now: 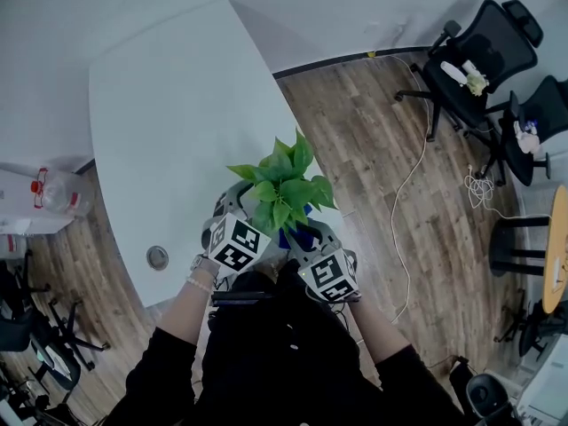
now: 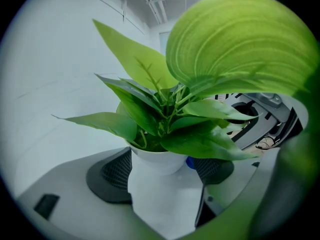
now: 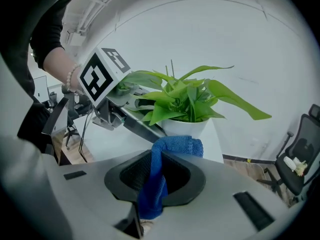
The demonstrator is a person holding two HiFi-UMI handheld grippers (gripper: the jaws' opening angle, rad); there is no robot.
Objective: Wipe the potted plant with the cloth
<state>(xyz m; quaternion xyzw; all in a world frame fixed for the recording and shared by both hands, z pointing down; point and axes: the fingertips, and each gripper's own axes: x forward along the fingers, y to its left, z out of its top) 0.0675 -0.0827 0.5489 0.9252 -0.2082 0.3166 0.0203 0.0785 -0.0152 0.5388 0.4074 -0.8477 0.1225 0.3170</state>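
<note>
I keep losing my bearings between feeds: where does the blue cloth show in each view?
Head view: the cloth is a small blue patch near centre, just below the leaves.
Left gripper view: the cloth is only a blue sliver, low centre, beside the pot's right side.
Right gripper view: the cloth is low centre, clamped between the jaws with its top folded over.
Shared landmark: the potted plant.

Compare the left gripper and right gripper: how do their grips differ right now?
The left gripper has its jaws set wide on the white pot. The right gripper has its jaws nearly together on the blue cloth. The left gripper's load stands upright, while the right gripper's droops limp. Both are loaded, close to the plant.
</note>
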